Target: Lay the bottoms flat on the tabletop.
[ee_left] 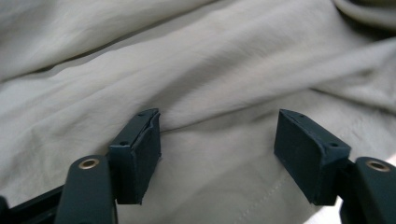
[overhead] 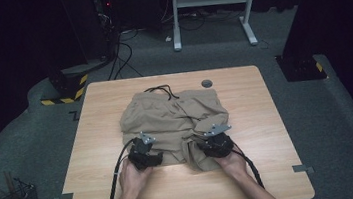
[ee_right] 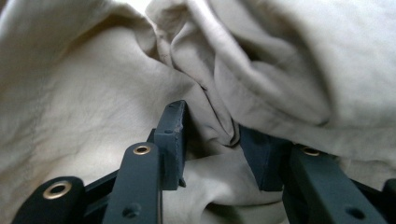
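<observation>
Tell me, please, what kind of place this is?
Probably a lab or recording studio, not a home: a wooden table with beige shorts stands on grey carpet, among dark curtains, loose floor cables and a hazard-striped stand base.

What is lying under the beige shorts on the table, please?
The beige shorts lie directly on the wooden table, whose bare top shows all around them. Whether anything small sits beneath the cloth cannot be seen.

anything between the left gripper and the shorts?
Nothing visible. The left gripper stands open right over the beige shorts, bare cloth between its fingers. The right gripper also sits on the cloth, a fold between its fingers.
</observation>
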`<move>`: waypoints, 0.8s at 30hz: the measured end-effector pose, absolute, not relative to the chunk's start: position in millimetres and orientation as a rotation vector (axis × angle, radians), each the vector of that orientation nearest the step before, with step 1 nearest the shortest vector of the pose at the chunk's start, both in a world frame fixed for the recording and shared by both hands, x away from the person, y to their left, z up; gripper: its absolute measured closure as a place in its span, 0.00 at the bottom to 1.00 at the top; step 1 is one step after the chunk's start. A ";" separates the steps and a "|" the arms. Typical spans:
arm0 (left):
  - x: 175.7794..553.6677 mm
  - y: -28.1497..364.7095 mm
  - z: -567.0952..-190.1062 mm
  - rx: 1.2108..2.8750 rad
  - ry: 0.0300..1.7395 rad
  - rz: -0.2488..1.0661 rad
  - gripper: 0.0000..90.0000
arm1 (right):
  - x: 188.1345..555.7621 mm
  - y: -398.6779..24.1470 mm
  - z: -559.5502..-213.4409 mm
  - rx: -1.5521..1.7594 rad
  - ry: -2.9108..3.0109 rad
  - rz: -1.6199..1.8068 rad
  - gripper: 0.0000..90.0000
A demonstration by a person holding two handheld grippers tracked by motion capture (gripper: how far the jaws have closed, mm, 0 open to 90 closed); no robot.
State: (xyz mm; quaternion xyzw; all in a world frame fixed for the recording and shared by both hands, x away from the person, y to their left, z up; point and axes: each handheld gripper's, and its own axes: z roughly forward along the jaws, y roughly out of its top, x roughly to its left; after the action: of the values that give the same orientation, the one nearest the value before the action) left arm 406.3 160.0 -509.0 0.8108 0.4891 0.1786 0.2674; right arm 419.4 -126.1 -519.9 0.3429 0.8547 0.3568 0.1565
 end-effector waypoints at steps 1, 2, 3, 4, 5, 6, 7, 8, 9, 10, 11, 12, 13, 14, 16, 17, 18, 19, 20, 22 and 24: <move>412.1 161.1 -508.7 2.186 1.331 0.485 0.35 | 421.1 -123.5 -520.1 0.989 2.442 1.024 0.67; 421.8 162.0 -508.2 2.185 1.350 0.486 0.34 | 422.5 -121.3 -520.1 0.994 2.438 1.020 0.66; 429.1 162.2 -507.6 2.188 1.366 0.482 0.34 | 425.0 -117.9 -520.9 1.003 2.426 1.026 0.66; 434.4 162.3 -507.0 2.192 1.380 0.483 0.33 | 427.3 -115.8 -521.4 1.003 2.419 1.029 0.65; 441.3 162.9 -506.1 2.197 1.409 0.484 0.31 | 428.6 -114.0 -521.4 1.016 2.412 1.026 0.65; 444.6 163.7 -505.1 2.209 1.422 0.486 0.29 | 430.9 -111.7 -521.4 1.026 2.407 1.023 0.64; 444.5 163.8 -503.7 2.221 1.436 0.502 0.28 | 431.7 -110.3 -520.9 1.035 2.407 1.018 0.62; 442.2 163.4 -502.4 2.233 1.439 0.524 0.28 | 431.2 -110.0 -519.5 1.038 2.410 1.020 0.61; 434.3 163.0 -500.1 2.238 1.427 0.561 0.28 | 429.8 -110.8 -517.5 1.040 2.409 1.029 0.61; 425.5 164.2 -498.1 2.225 1.411 0.582 0.29 | 425.2 -113.5 -513.0 1.049 2.397 1.062 0.62; 416.5 166.5 -496.2 2.198 1.407 0.597 0.31 | 421.3 -116.7 -509.3 1.041 2.381 1.092 0.62; 408.2 169.6 -494.4 2.164 1.414 0.596 0.33 | 418.0 -119.6 -506.2 1.034 2.371 1.105 0.62; 401.1 173.5 -493.0 2.130 1.421 0.582 0.33 | 415.4 -121.9 -504.0 1.027 2.371 1.099 0.62; 395.3 177.1 -492.5 2.097 1.433 0.558 0.35 | 413.5 -123.9 -502.7 1.014 2.373 1.082 0.62; 388.0 180.3 -494.3 2.070 1.438 0.517 0.38 | 410.6 -127.1 -502.7 0.998 2.378 1.054 0.64; 386.9 180.4 -496.1 2.075 1.444 0.511 0.39 | 410.3 -128.4 -503.8 1.000 2.385 1.050 0.64; 387.6 180.4 -498.1 2.082 1.451 0.504 0.40 | 410.4 -129.6 -505.3 1.008 2.391 1.048 0.65; 389.4 180.3 -500.4 2.083 1.460 0.494 0.41 | 410.6 -130.4 -507.1 1.017 2.395 1.048 0.65; 391.8 179.9 -502.7 2.087 1.468 0.494 0.43 | 411.0 -131.0 -509.0 1.020 2.399 1.049 0.65; 396.0 177.8 -507.4 2.092 1.469 0.508 0.49 | 410.8 -131.1 -512.4 1.018 2.416 1.049 0.65; 397.6 177.7 -508.1 2.075 1.452 0.502 0.56 | 409.4 -130.1 -514.6 1.002 2.434 1.038 0.65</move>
State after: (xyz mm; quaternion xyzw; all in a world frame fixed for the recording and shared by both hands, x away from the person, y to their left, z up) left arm 397.6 177.7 -508.1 0.7724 0.5405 0.1868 0.2764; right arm 409.4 -130.1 -514.6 0.3498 0.8497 0.3625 0.1556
